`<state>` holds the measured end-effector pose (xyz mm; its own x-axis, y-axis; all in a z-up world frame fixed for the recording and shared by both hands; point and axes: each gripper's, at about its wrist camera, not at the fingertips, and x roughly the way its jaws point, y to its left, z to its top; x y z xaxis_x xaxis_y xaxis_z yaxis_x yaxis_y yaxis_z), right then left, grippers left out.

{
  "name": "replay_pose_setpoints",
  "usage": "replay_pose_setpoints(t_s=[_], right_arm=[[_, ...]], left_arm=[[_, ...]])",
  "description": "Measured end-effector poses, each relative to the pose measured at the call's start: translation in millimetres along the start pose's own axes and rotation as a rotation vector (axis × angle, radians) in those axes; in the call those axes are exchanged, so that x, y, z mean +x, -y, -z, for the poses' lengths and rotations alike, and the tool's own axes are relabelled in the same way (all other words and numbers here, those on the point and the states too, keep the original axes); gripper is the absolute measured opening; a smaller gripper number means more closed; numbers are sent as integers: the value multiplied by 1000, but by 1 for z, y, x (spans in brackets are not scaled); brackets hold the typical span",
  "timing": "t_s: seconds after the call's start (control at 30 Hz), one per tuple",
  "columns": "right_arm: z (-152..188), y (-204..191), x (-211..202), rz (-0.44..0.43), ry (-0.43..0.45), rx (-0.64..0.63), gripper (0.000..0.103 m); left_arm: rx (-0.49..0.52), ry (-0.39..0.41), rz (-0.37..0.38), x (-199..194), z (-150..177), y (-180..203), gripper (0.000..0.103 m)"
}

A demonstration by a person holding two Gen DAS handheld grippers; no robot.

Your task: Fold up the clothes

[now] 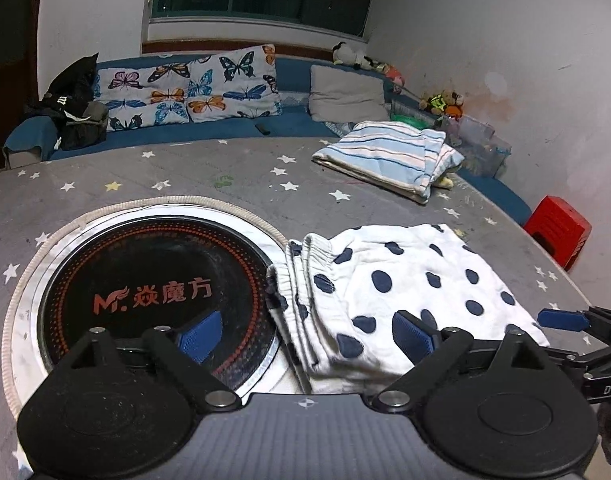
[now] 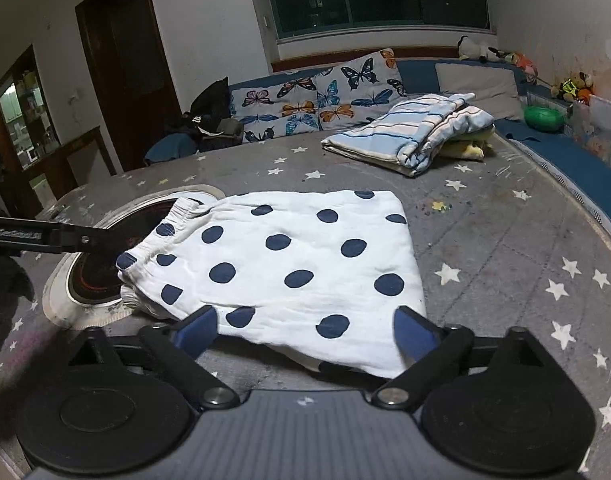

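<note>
A folded white garment with dark blue dots [image 2: 289,264] lies flat on the grey star-print table cover [image 2: 505,240]; its elastic waistband overlaps the round black cooktop [image 2: 101,272]. It also shows in the left wrist view [image 1: 405,292]. My left gripper [image 1: 305,340] is open, its jaws astride the waistband end, holding nothing. My right gripper [image 2: 305,332] is open at the garment's near edge, holding nothing. The right gripper's blue fingertips [image 1: 563,319] show at the left view's right edge.
A folded blue-striped cloth pile [image 2: 409,136] lies at the table's far side, also seen in the left view [image 1: 389,156]. The round cooktop [image 1: 157,296] sits in the table. A sofa with butterfly cushions [image 1: 189,88] stands behind. A red stool [image 1: 557,228] stands right.
</note>
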<state>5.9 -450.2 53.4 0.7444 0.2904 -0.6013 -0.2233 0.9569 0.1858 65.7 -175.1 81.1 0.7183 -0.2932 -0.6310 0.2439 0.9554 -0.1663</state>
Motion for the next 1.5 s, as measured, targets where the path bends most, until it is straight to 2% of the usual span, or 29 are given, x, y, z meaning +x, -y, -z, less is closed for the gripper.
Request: replay_pose_setpoints(t_s=[0.2, 0.63, 0.73, 0.83, 0.97, 1.5], right_arm=[[3, -11, -6, 29, 22, -8, 103], [14, -20, -17, 71, 34, 54, 103], [17, -24, -20, 104, 43, 39, 103], [20, -28, -23, 127, 58, 29, 103], [25, -32, -27, 113, 70, 52, 103], [39, -50, -36, 120, 90, 38, 103]], left_arm=[[3, 19, 20, -13, 10, 2, 103], [4, 26, 73, -30, 34, 7, 103], [2, 25, 87, -33, 37, 9, 103], [6, 26, 88, -36, 40, 11, 103], [8, 35, 90, -39, 44, 12, 103], [61, 31, 30, -50, 63, 19, 103]])
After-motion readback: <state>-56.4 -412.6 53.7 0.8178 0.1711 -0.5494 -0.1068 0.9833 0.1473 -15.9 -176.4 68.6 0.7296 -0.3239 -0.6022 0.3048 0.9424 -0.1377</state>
